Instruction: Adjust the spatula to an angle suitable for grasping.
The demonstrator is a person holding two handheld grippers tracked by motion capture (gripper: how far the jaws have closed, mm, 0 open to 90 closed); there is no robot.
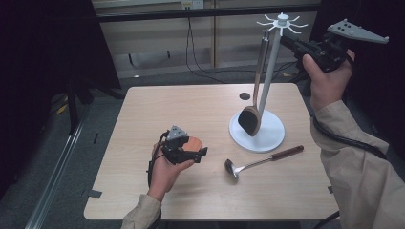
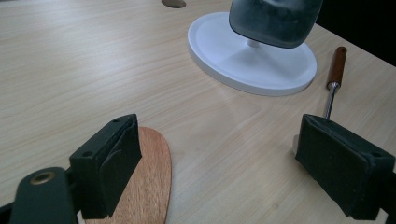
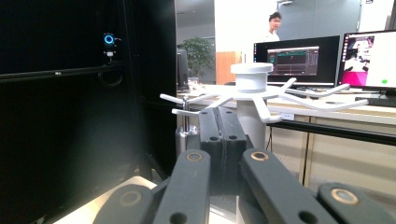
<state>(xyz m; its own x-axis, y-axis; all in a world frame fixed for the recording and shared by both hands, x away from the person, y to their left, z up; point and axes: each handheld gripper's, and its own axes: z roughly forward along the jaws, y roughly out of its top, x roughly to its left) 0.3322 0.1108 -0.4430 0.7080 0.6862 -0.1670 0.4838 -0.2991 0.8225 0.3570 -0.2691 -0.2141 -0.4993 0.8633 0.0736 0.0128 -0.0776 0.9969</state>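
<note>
Resting low over the table [image 1: 143, 109], the left gripper [image 1: 193, 155] has its jaws wide apart with nothing between them, a flat reddish wooden piece [image 2: 149, 182] lying just under its left pad (likely waiting its turn). Further right a metal ladle [image 1: 260, 163] lies beside the white rack [image 1: 267, 138]. A dark wooden spatula [image 1: 251, 119] hangs from a hook [image 3: 184, 105] up top, where the right gripper [image 3: 223, 135] hovers with jaws pressed together, empty, probably having hung it there.
</note>
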